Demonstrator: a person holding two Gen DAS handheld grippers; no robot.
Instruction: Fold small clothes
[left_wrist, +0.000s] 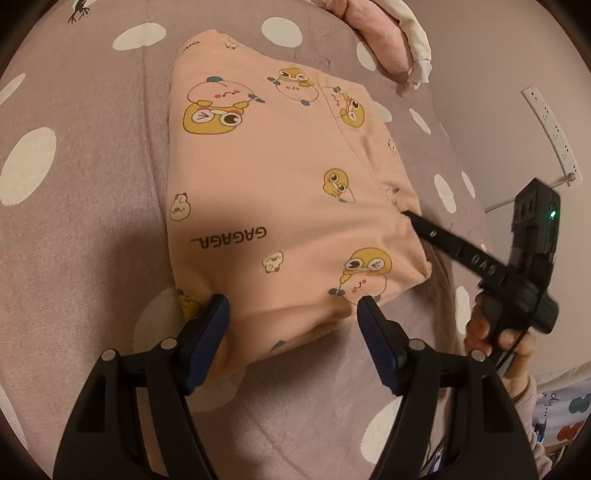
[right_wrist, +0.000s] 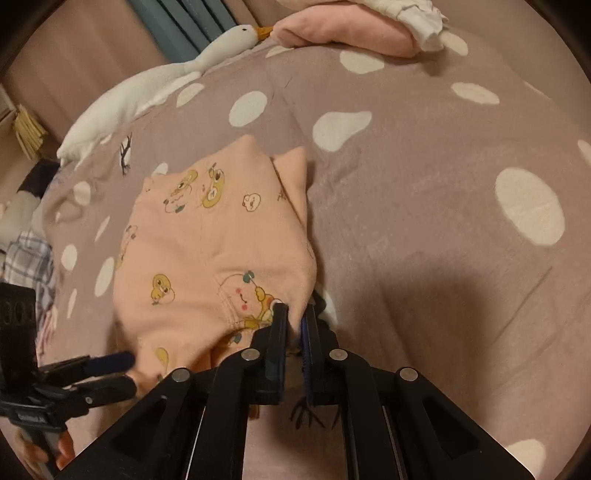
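A small peach garment (left_wrist: 280, 177) printed with yellow cartoon ducks and the word "GAGAGA" is seen folded at the centre of the frame. It is laid on a spotted sheet, and its lower right edge is lifted slightly.

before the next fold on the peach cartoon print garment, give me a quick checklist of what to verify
1. Right gripper closed on the peach cartoon-print cotton garment: ok, its jaws pinch the fabric's near edge.
2. Left gripper grip: not ok, open at the garment's near edge, with fabric between its fingers but not clamped.
3. Garment lying flat on the mauve bedspread with white spots: not ok, the corner by the right gripper is bunched.
4. Landing area free: ok, the pink folded cloth and white goose plush toy lie apart from the garment.
5. Layers underneath aligned: cannot tell, hidden.
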